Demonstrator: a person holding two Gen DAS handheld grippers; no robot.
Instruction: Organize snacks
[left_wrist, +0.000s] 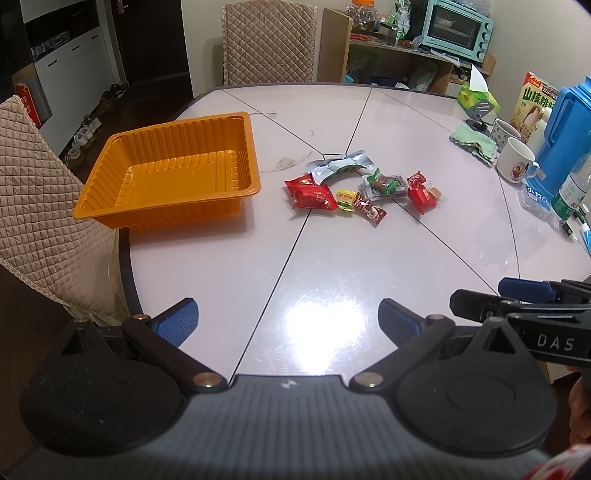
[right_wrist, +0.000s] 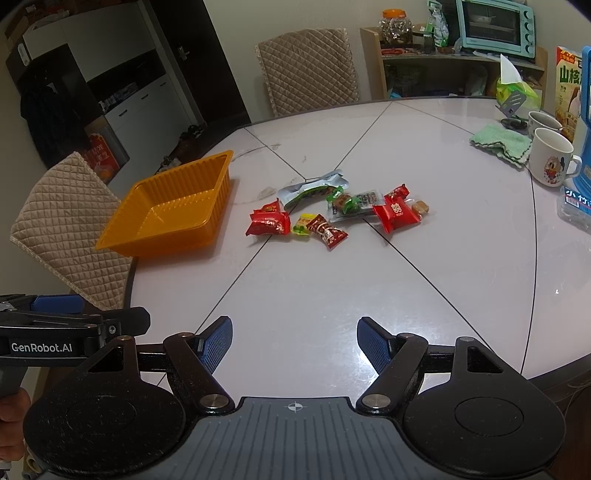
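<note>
Where the dark seams of the pale glossy round table (left_wrist: 332, 258) meet, a loose cluster of small wrapped snacks (left_wrist: 364, 192) lies near the middle. Its far piece is a silvery foil pouch with green print (left_wrist: 338, 166). At the left sit two red crinkled packets (left_wrist: 308, 194), touching each other; just right of them are a small yellow candy (left_wrist: 345, 199) and a dark red twisted candy (left_wrist: 369, 210). A clear packet with green and brown contents (left_wrist: 384, 184) lies in the centre, and a red square packet (left_wrist: 421, 195) with a brown sweet beside it closes the right end.

Left of the cluster, apart from it, stands an orange ribbed plastic tray (left_wrist: 177, 206), with nothing in it, near the table's left edge.

At the near edge, the left claw (left_wrist: 288, 325) hovers with its blue pads wide apart and nothing between them. The right claw (right_wrist: 294, 343) is likewise spread wide and holds nothing.

Along the right side stand two white printed mugs (right_wrist: 550, 157), a folded green cloth (right_wrist: 498, 142) and a blue jug (left_wrist: 565, 140). Quilted beige chairs (left_wrist: 267, 44) stand at the far and left sides.
</note>
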